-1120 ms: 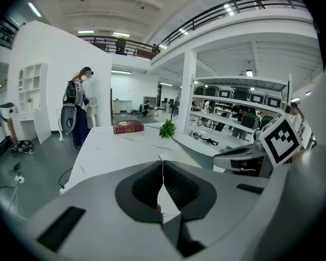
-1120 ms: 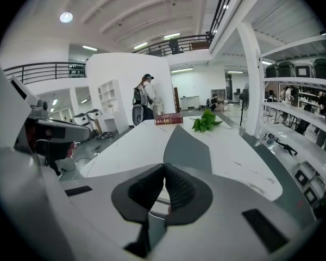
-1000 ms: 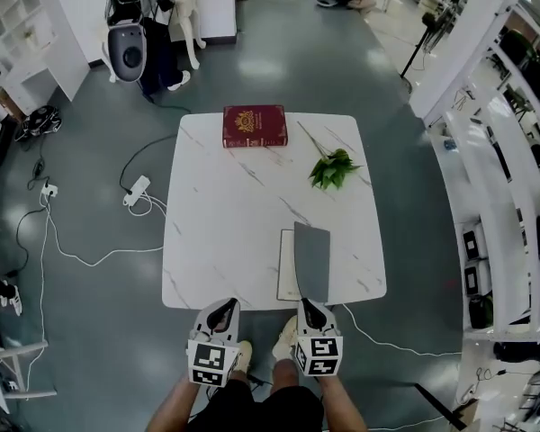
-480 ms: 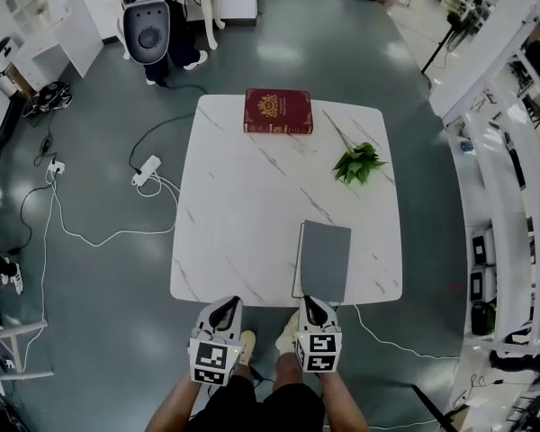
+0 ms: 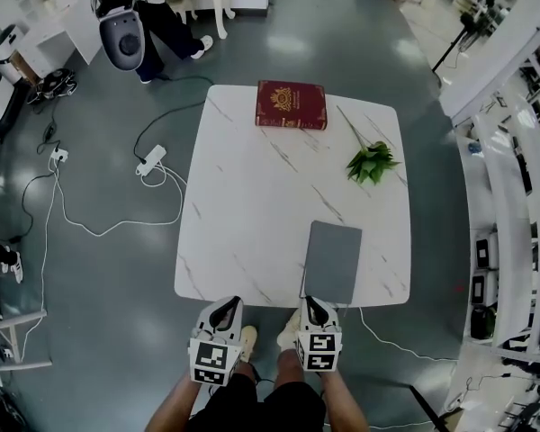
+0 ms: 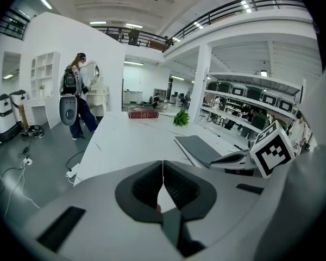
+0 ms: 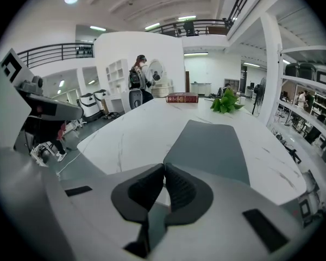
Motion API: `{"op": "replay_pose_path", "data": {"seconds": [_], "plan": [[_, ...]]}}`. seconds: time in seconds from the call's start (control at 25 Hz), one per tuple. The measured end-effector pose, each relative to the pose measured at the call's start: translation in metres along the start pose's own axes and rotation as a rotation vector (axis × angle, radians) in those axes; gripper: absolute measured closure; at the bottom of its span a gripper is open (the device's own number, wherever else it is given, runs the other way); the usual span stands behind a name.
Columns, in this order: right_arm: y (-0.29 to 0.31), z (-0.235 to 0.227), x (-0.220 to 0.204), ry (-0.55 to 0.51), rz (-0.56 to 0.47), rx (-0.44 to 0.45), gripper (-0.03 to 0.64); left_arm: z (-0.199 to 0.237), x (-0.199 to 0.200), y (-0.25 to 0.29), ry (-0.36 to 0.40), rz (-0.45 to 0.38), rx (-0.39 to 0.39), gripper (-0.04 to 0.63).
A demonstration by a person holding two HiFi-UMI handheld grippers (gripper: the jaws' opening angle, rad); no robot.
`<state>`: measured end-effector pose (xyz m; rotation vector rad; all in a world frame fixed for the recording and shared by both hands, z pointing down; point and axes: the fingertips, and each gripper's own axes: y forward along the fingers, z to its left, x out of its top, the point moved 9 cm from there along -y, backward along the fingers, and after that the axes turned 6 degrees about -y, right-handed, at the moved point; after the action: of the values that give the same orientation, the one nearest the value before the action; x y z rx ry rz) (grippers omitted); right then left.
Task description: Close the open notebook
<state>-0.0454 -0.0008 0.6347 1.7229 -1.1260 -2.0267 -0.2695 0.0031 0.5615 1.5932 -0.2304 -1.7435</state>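
The grey notebook [image 5: 333, 261] lies flat and closed on the white marble table [image 5: 252, 214], near its front right edge, with only its cover showing. My left gripper [image 5: 223, 308] is shut and empty, just off the table's front edge. My right gripper [image 5: 311, 306] is also shut and empty, its tips just short of the notebook's near edge. In the right gripper view the notebook [image 7: 212, 148] spreads out right beyond the closed right gripper [image 7: 164, 173]. In the left gripper view it [image 6: 198, 147] lies to the right of the left gripper [image 6: 162, 170].
A red hardcover book [image 5: 292, 104] rests at the table's far edge and a green leafy sprig [image 5: 371, 162] at the far right. A person [image 5: 162, 16] stands beyond the far left corner. A power strip [image 5: 150, 160] and cables lie on the floor to the left. Shelving [image 5: 513, 196] runs along the right.
The notebook's grey cover, raised with white pages showing beside it a second ago, has come down flat over the pages. Both grippers stay shut at the table's front edge.
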Motion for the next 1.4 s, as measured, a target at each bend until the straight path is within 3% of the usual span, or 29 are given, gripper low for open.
{"op": "replay_pose_path", "data": {"seconds": [0.28, 0.4, 0.52, 1.04, 1.4], "plan": [[0.001, 0.002, 0.0, 0.016, -0.013, 0.014, 0.553, 0.001, -0.001, -0.002, -0.006, -0.001, 0.003, 0.571], [0.0, 0.001, 0.003, 0.032, -0.036, 0.021, 0.435, 0.0, 0.001, -0.003, -0.003, -0.004, 0.001, 0.571], [-0.001, 0.0, 0.005, 0.033, -0.053, 0.017, 0.394, -0.001, 0.001, -0.004, 0.004, -0.009, 0.001, 0.571], [-0.018, -0.003, 0.022, 0.025, -0.089, 0.003, 0.396, -0.006, 0.02, -0.016, 0.027, -0.054, -0.007, 0.571], [-0.058, -0.019, 0.055, 0.031, -0.175, -0.06, 0.433, -0.022, 0.055, -0.028, 0.072, -0.123, -0.046, 0.571]]}}
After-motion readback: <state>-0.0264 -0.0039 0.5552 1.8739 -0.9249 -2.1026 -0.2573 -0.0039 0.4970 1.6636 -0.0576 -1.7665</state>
